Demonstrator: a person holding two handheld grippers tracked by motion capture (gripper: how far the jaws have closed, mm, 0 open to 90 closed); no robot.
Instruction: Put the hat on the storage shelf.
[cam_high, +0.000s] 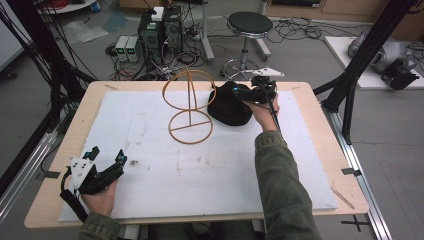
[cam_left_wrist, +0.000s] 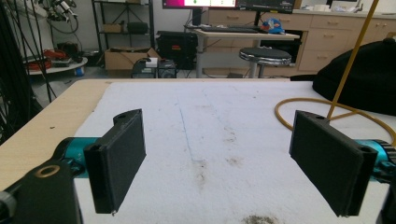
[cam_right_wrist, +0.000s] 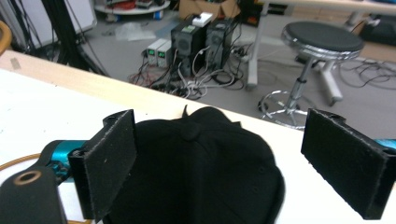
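Note:
A black cap (cam_high: 227, 106) lies on the white mat (cam_high: 150, 145) at the far middle-right of the table, beside a yellow wire hat stand (cam_high: 189, 102). My right gripper (cam_high: 245, 93) hovers over the cap with its jaws wide apart on either side of the crown (cam_right_wrist: 196, 158), holding nothing. My left gripper (cam_high: 107, 159) rests open near the front left corner, jaws spread over bare mat (cam_left_wrist: 210, 154). In the left gripper view the stand's base ring (cam_left_wrist: 299, 105) and the cap (cam_left_wrist: 364, 79) lie far right.
The wooden table (cam_high: 65, 150) shows bare edges around the mat. Behind the table on the floor are a black stool (cam_high: 249, 25), computer boxes (cam_high: 160, 30) and tangled cables. Black frame posts (cam_high: 360, 55) stand at the right and left.

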